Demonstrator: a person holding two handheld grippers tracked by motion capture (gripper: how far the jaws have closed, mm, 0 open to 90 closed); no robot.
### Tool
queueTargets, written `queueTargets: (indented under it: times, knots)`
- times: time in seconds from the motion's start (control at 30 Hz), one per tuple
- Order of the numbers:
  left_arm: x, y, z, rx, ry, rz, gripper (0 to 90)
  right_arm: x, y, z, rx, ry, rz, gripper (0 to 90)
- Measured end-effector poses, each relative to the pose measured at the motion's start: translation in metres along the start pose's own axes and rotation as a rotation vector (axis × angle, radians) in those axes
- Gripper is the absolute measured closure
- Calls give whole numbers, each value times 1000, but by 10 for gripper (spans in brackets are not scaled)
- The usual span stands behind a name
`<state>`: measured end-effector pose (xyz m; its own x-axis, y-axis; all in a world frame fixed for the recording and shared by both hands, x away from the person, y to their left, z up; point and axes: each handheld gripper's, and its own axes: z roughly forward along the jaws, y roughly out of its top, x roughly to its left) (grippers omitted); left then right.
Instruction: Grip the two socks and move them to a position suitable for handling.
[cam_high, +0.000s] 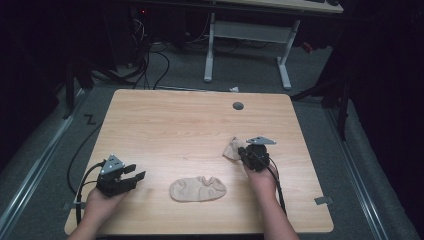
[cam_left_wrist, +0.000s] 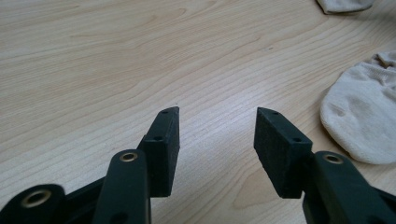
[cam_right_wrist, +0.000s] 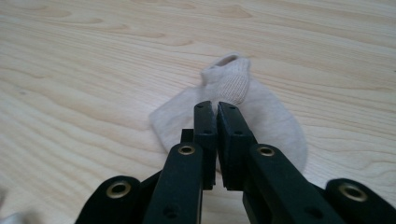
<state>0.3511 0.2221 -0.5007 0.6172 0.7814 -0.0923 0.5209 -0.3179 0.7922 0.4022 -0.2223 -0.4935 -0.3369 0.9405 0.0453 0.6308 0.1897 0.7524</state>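
Right gripper view: right gripper jaws pressed together, pinching a beige sock on the table. Left gripper spread, empty — second sock just beside its right jaw.

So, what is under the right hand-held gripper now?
Under the right hand-held gripper lies a beige sock on the wooden table. Its jaws are closed at the cuff. Whether they pinch any fabric is hidden by the jaws.

Pale wood-grain counter bare across far half and left side; passage wide there. Flat beige ankle sock lies near front centre, between hands. Crumpled beige sock right of centre, touching right hand-held gripper. Small grey round grommet flush near far edge.
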Motion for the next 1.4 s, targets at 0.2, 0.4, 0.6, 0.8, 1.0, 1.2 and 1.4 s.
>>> queueTargets:
  times: [0.2, 0.4, 0.6, 0.8, 1.0, 1.2, 1.4]
  knots:
    - [0, -1, 2, 8, -1, -1, 508, 0, -19, -4, 22, 21, 26, 870]
    - [1, 0, 4, 9, -1, -1, 508, -8, -38, -7, 27, 17, 67, 787]
    - [-1, 1, 3, 15, -1, 18, 505, -8, -32, 1, 16, 12, 84, 587]
    - [-1, 0, 3, 20, -4, 22, 503, -5, -30, 10, 74, -23, 60, 569]
    - [0, -1, 5, 23, -3, 13, 503, 1, -27, 6, 57, -26, 14, 818]
    - [-1, 0, 3, 16, -3, 19, 504, 4, -16, -7, 30, -28, -18, 818]
    - [-1, -1, 4, 22, -7, 18, 502, 5, -5, -18, 13, -23, -33, 823]
